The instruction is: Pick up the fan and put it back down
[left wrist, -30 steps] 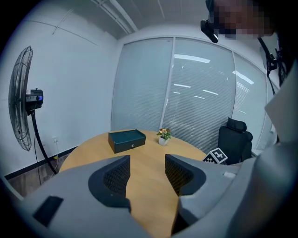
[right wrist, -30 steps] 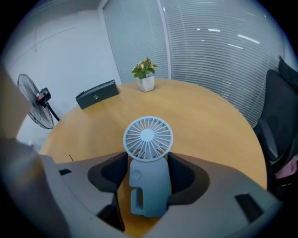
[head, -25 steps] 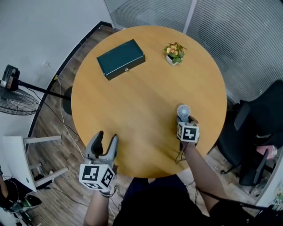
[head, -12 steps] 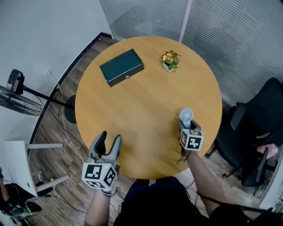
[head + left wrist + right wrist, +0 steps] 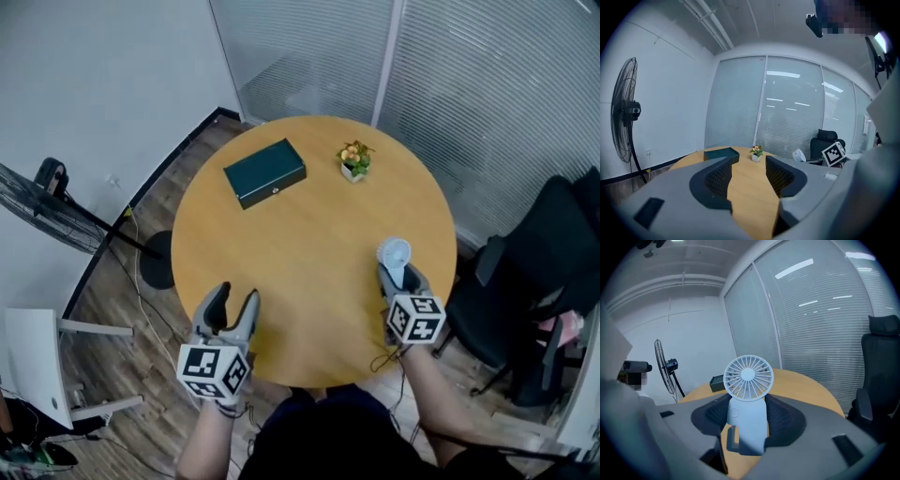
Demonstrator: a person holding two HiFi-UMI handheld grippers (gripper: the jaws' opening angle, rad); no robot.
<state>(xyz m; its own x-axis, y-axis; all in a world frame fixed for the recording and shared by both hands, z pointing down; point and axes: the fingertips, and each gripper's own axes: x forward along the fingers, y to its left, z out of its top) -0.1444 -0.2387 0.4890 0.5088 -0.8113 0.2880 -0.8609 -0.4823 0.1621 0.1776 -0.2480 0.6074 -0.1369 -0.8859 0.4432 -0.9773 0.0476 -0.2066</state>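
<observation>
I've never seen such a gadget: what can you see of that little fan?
The fan is small, pale blue-white, plastic-looking: a round grilled head with radial spokes on a flat handle with one round button. It stands upright, its handle clamped between the right gripper's jaws, seemingly lifted above the round wooden table.
</observation>
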